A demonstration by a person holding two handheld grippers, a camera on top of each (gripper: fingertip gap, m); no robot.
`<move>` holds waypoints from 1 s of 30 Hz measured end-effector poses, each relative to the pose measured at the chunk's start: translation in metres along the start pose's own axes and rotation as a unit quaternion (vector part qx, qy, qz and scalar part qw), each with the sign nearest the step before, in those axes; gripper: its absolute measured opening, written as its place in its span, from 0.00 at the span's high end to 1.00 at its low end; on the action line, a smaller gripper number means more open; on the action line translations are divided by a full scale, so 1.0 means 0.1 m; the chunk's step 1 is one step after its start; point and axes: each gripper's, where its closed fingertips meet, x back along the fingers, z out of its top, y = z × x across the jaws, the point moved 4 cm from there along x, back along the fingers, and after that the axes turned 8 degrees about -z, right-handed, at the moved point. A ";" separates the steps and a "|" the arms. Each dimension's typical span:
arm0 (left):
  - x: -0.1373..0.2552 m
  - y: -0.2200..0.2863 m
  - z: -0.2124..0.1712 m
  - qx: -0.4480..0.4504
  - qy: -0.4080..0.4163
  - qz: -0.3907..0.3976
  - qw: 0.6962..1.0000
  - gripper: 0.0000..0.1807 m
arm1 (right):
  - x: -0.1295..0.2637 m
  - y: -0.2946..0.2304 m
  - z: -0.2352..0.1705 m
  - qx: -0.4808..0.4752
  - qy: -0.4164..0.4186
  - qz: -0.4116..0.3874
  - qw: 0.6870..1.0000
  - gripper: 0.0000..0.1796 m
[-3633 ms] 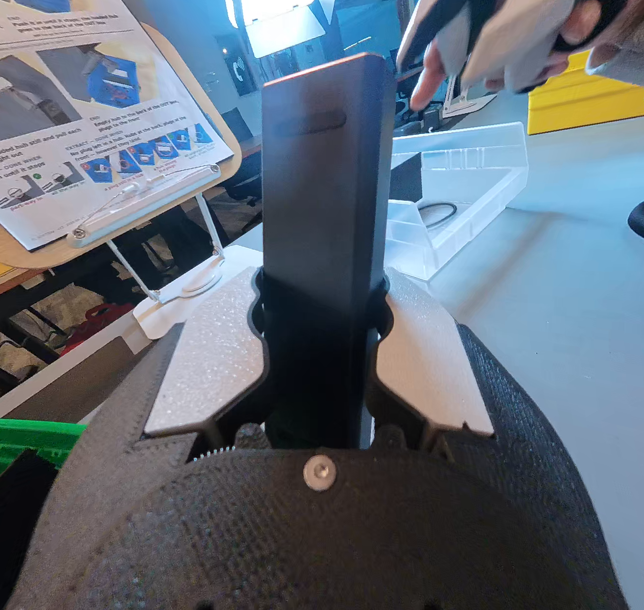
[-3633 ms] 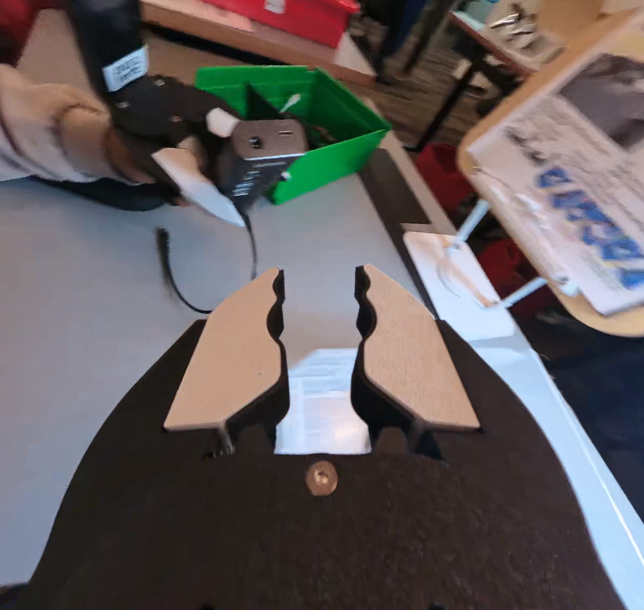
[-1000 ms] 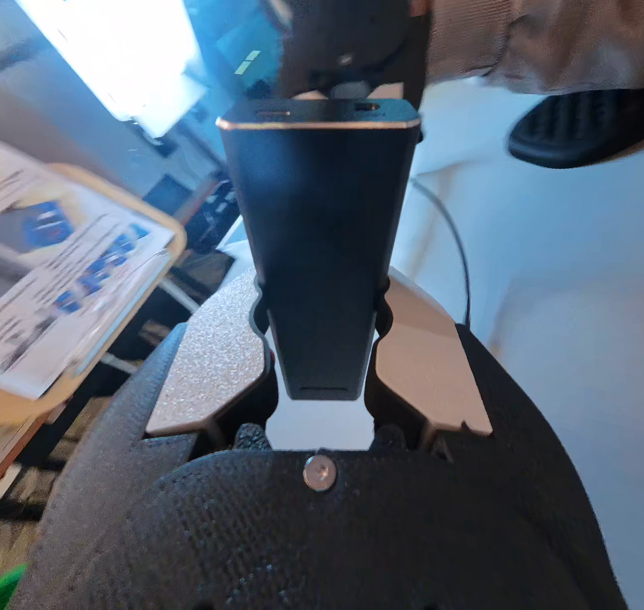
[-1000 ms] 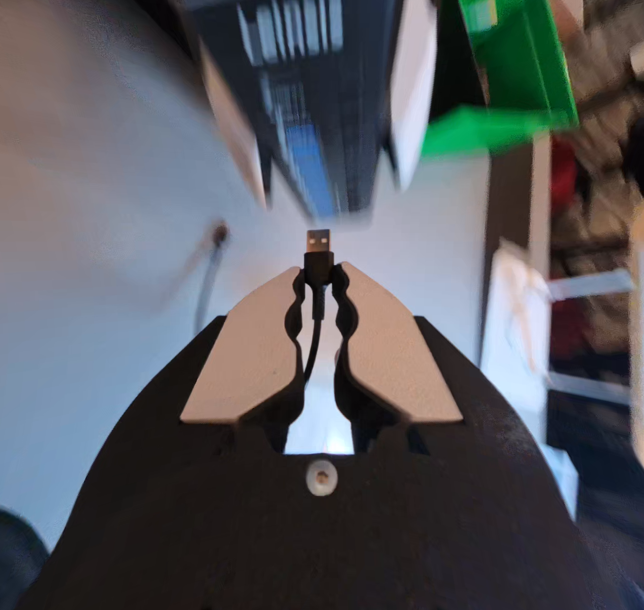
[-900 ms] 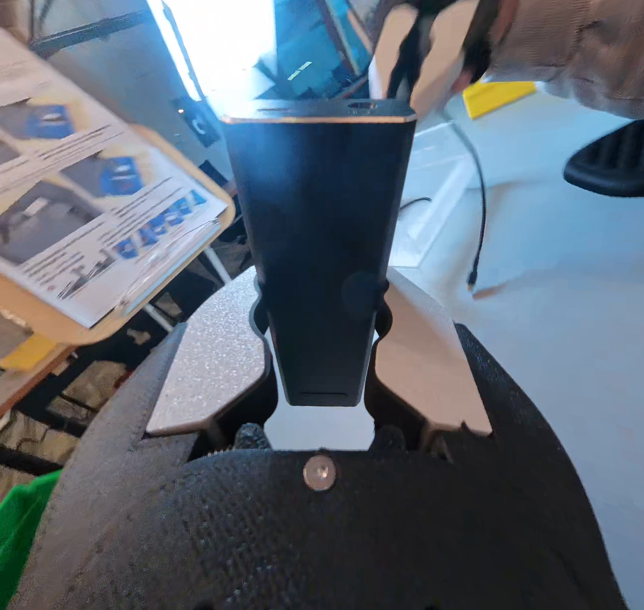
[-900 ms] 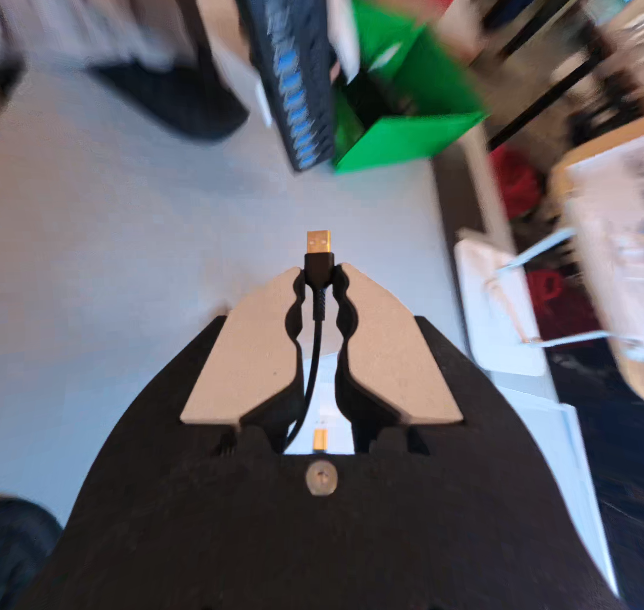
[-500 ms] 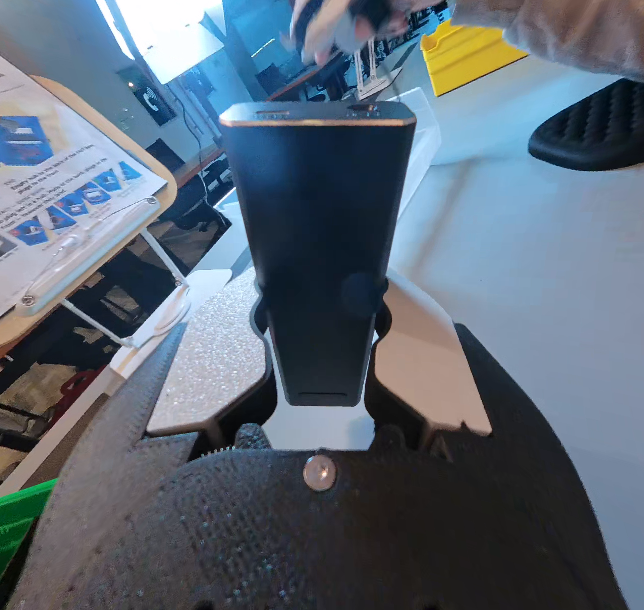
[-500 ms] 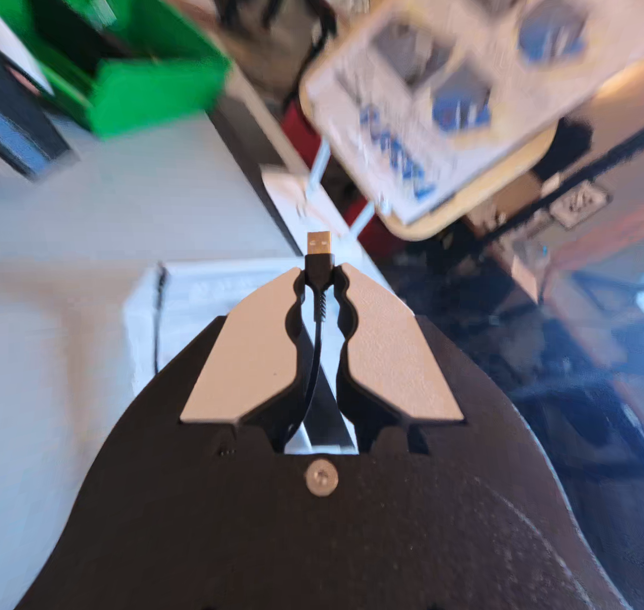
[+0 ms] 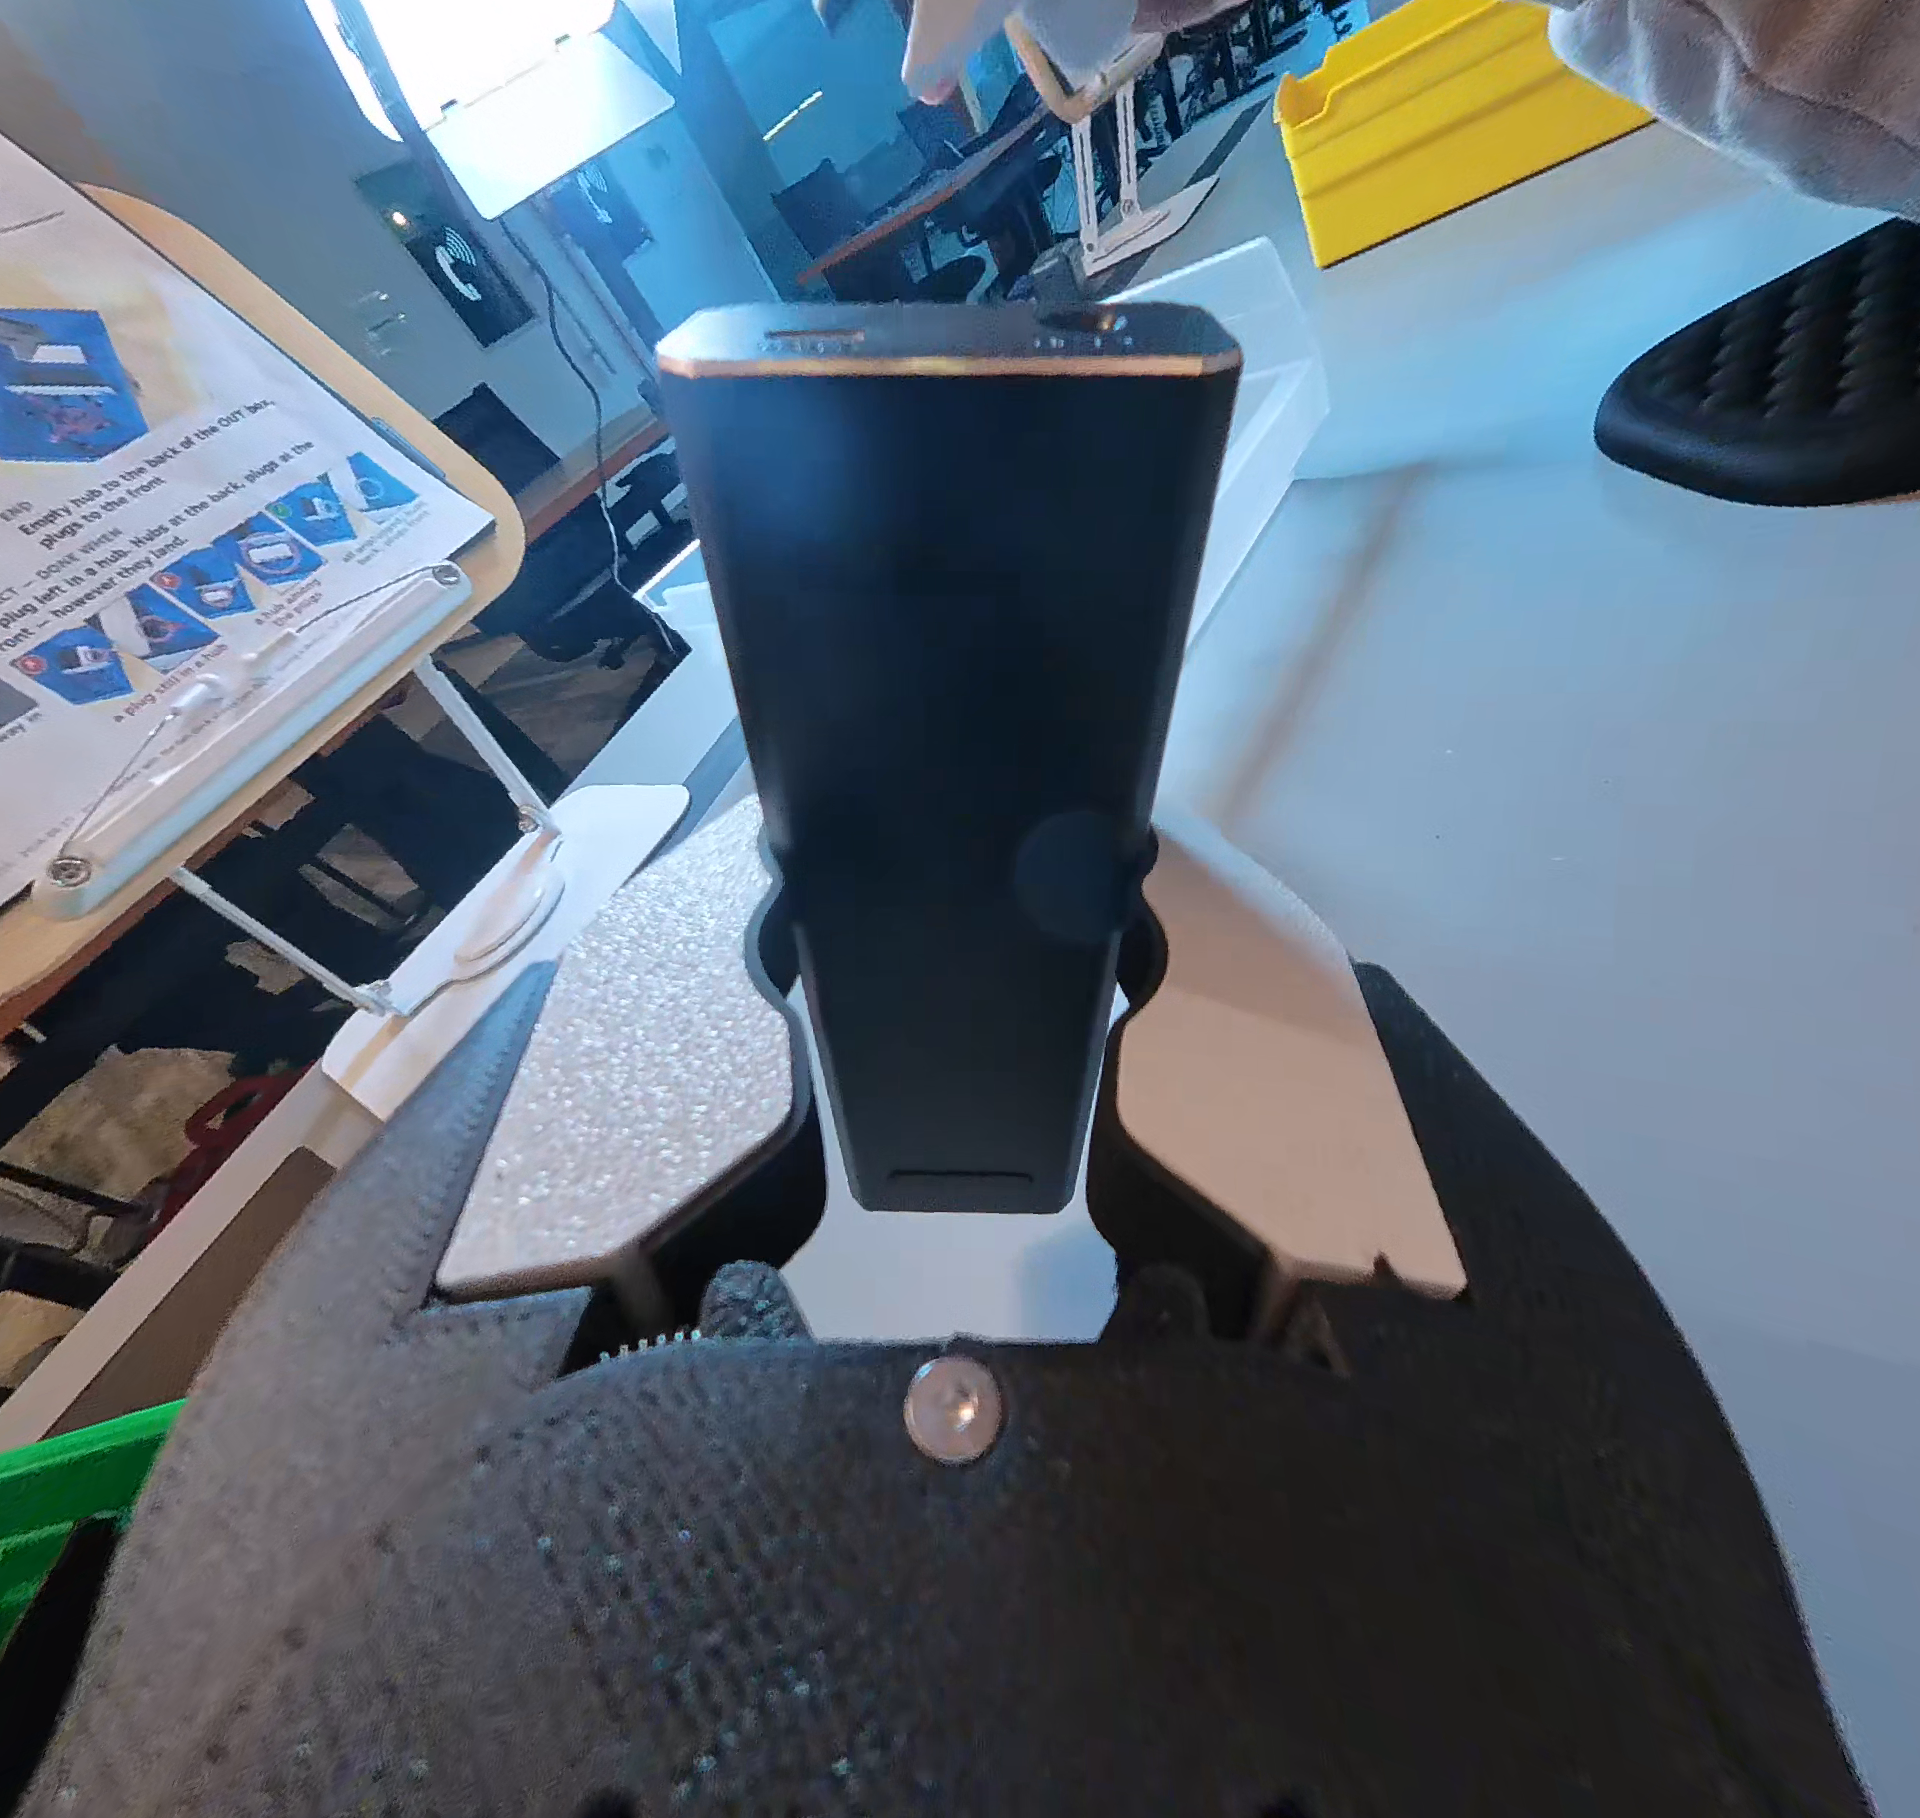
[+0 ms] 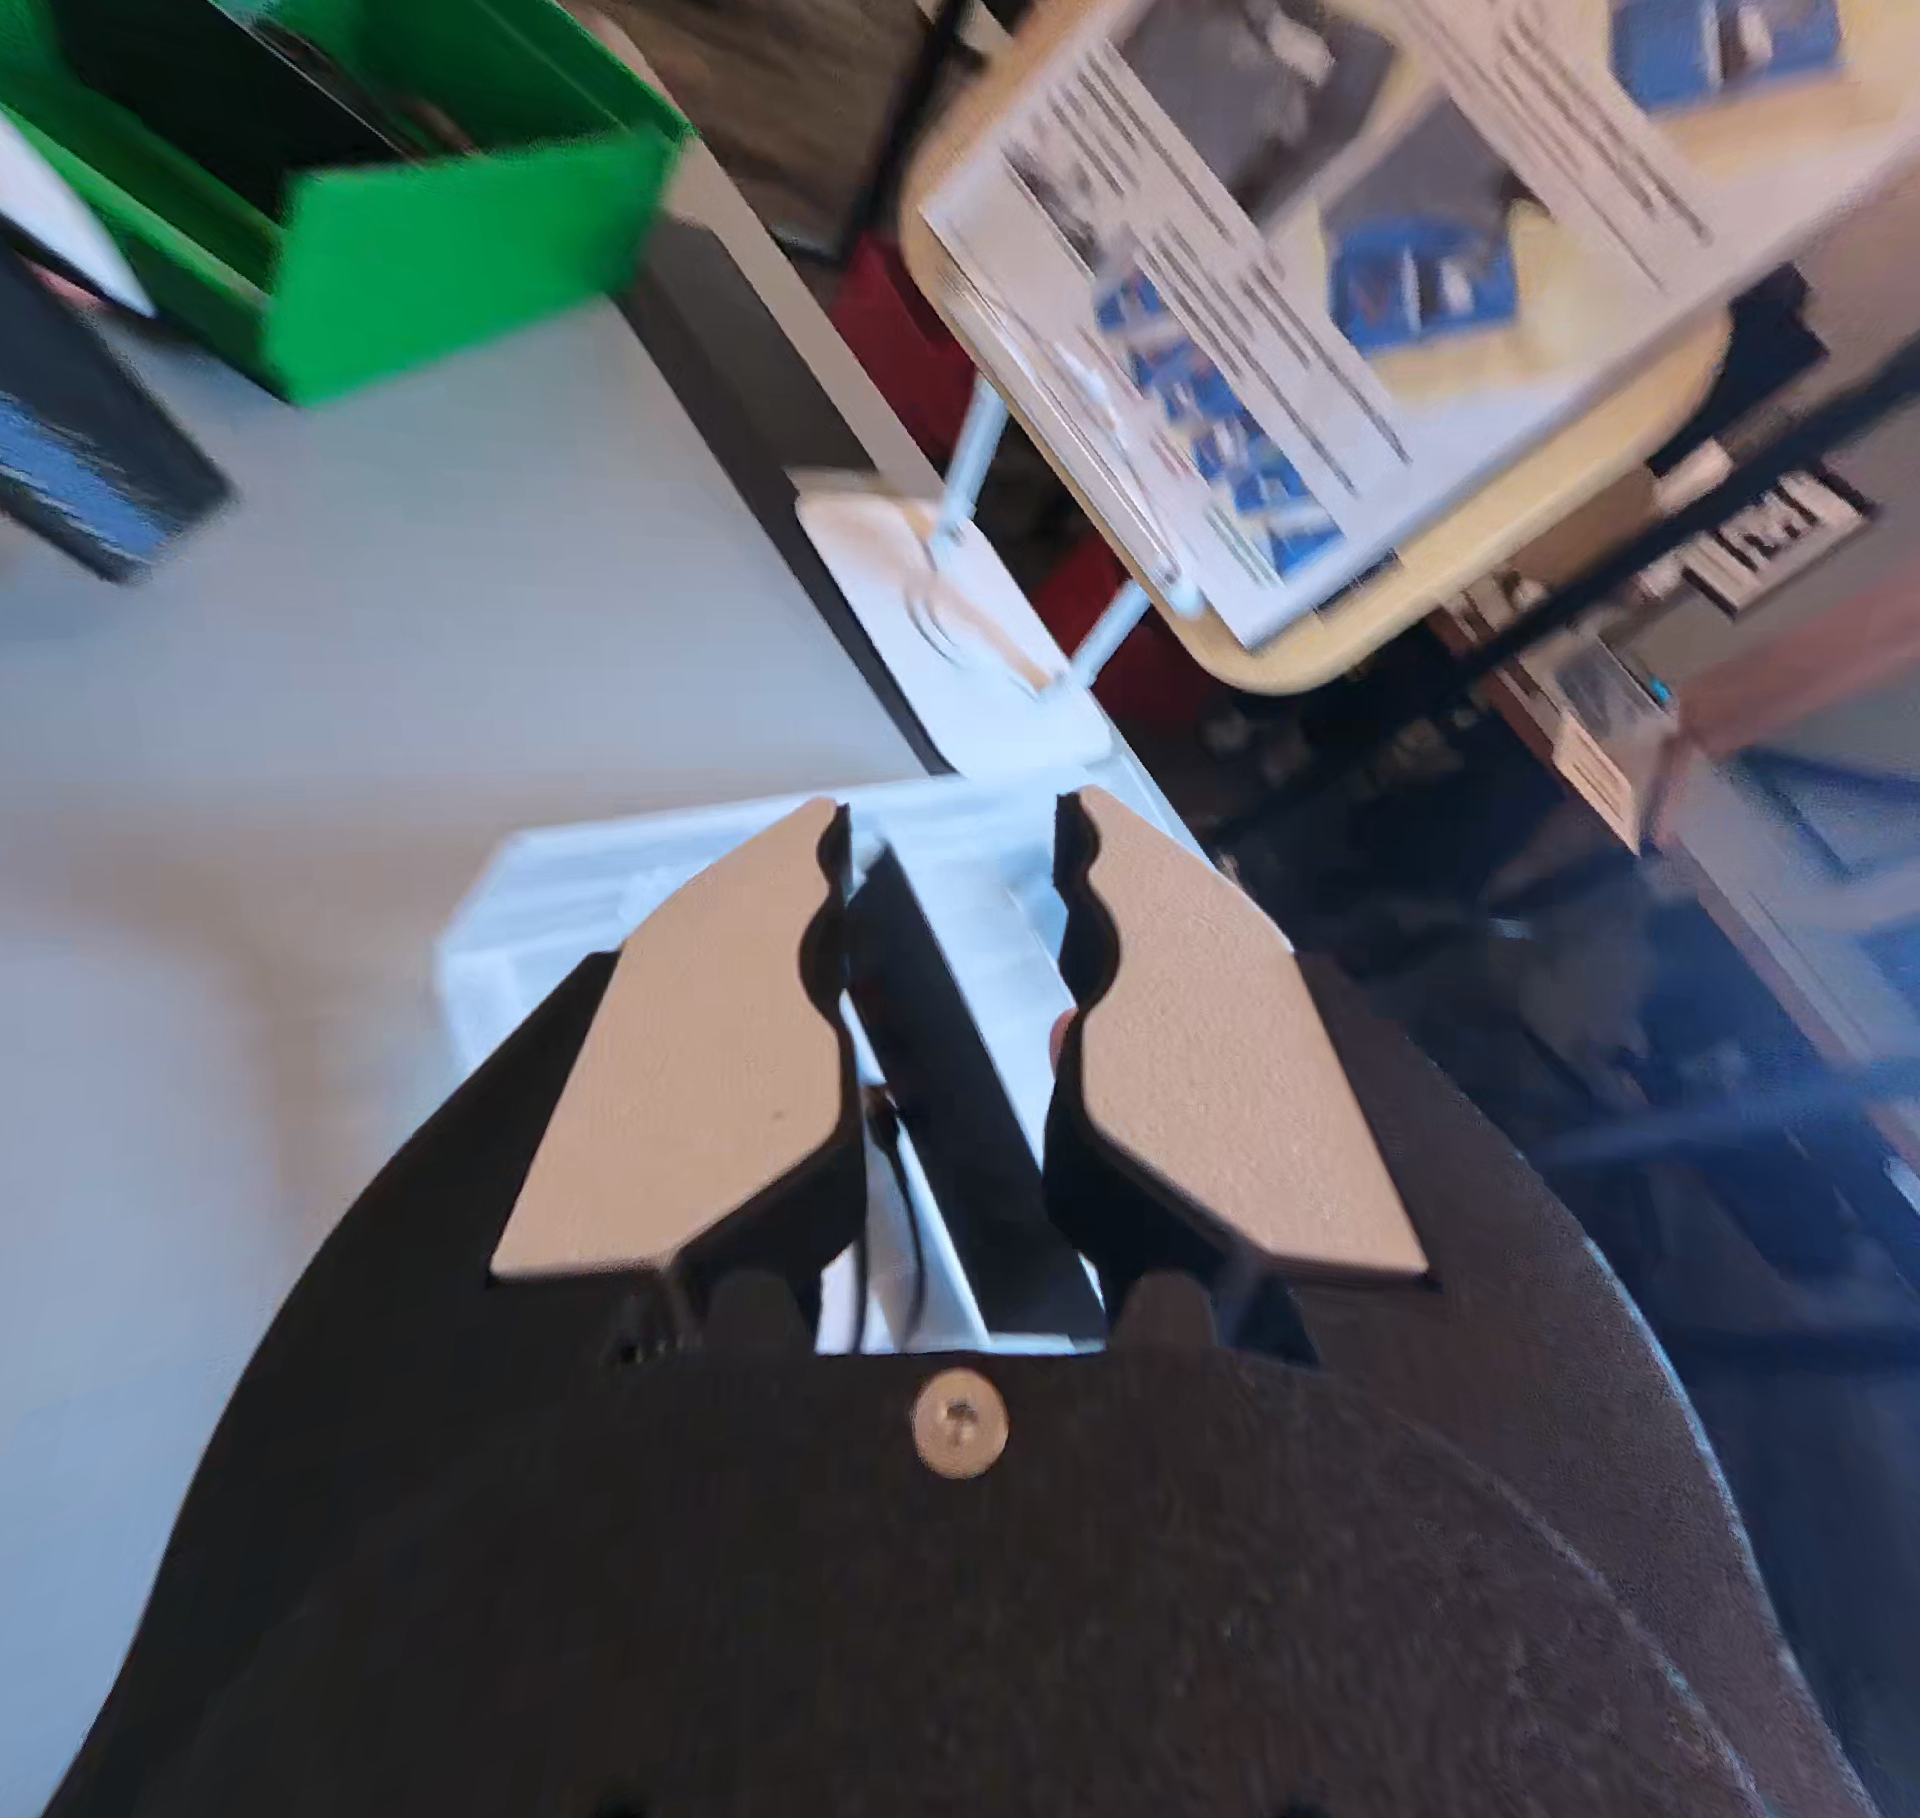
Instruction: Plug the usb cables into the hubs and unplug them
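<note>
Left wrist view: the left gripper (image 9: 951,895) has its 2 fingers (image 9: 644,1093) closed on the lower part of a long black rectangular metal USB hub (image 9: 951,729), held upright above the pale grey surface (image 9: 1558,885). The hub's visible back face shows no ports, and its top end carries small openings. Right wrist view: the right gripper (image 10: 951,823) is empty, its fingers spread apart above a clear plastic tray (image 10: 623,875) with a dark divider; a thin black USB cable (image 10: 904,1218) lies in the tray below the gap. A green plastic bin (image 10: 416,251) stands well apart near the surface's far edge.

Step in hand, as judged: the unplug phase, with a cable deposited in the tray and no plug visibly seated in the hub. The next move calls for the right gripper to return to the hub, either to draw out any remaining plug or to help set the hub away.

Writing: an illustrated instruction sheet on a wooden clipboard stand (image 9: 260,563) bears printed text and blue photographs. No brand is legible on the hub.
</note>
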 end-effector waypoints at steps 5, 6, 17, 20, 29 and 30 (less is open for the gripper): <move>-0.02 0.07 0.05 0.036 0.036 -0.034 0.998 0.66 | -0.08 -0.88 0.52 0.052 0.077 0.133 0.987 0.76; -0.02 0.09 0.08 0.047 0.049 -0.047 0.997 0.67 | -0.09 -1.10 0.60 0.059 0.089 0.166 0.980 0.75; -0.15 0.43 0.11 0.028 0.040 -0.130 0.990 0.66 | -0.22 -2.37 0.88 0.039 0.169 0.298 0.939 0.65; -0.13 0.43 0.22 0.042 0.079 -0.137 0.986 0.66 | -0.15 -2.29 0.93 0.032 0.164 0.310 0.936 0.65; 0.14 -0.06 0.11 0.098 0.108 -0.022 0.989 0.96 | -0.14 -0.48 0.93 0.015 0.054 0.077 0.995 0.65; 0.15 -0.08 0.09 0.099 0.101 -0.014 0.990 1.00 | -0.25 -0.21 0.81 0.025 0.011 0.039 0.999 0.65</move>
